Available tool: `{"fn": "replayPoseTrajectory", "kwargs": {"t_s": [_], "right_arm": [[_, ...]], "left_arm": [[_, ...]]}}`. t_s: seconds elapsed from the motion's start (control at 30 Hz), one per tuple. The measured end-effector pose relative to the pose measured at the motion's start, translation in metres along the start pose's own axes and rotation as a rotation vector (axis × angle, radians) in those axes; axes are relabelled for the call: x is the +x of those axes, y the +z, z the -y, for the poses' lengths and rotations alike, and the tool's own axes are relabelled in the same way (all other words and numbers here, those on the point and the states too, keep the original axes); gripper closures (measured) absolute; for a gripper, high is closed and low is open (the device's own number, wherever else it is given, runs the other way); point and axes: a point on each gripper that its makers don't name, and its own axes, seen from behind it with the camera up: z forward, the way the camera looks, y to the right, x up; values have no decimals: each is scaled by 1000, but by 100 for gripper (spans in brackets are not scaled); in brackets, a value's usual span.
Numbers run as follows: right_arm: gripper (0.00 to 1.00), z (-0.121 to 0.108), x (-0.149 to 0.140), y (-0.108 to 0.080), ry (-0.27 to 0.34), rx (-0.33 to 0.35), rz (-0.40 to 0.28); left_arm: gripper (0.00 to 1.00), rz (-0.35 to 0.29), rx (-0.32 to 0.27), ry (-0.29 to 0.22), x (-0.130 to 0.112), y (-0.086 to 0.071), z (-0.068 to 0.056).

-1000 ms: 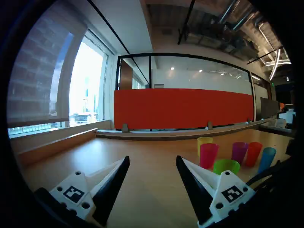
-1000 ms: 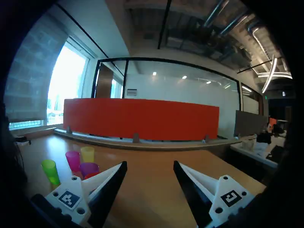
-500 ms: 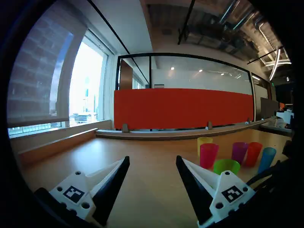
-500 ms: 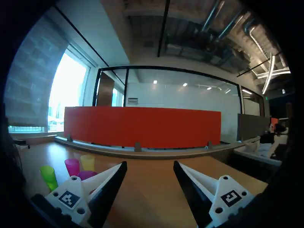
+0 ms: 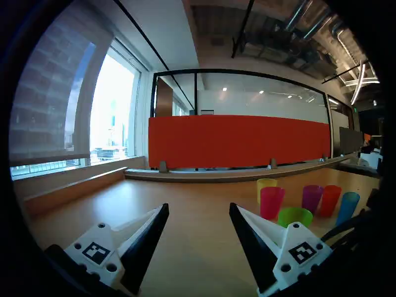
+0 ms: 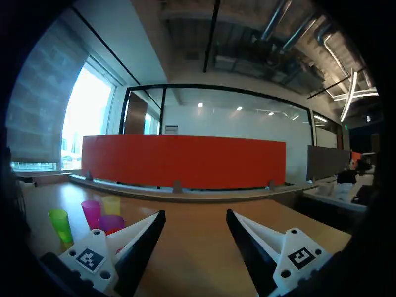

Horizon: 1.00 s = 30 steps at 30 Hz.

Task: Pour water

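left hand-held gripper (image 5: pixel 198 205) and right hand-held gripper (image 6: pixel 195 211) gape empty; purple cup (image 6: pixel 111 221) half hidden behind the right.

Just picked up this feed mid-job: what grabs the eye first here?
The long red partition across the back of the wooden table dominates, with a bright window to its left. In the left gripper view a cluster of coloured cups stands to the right of the open left gripper; the right gripper is open too, holding nothing.
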Motion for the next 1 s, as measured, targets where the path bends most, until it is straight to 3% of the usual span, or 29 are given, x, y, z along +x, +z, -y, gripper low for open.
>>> {"fn": "replayPoseTrajectory", "kwargs": {"t_s": [1.0], "right_arm": [[4, -2, -29, 0, 34, 7, 40]], "left_arm": [[10, 0, -1, 0, 0, 0, -1]]}}
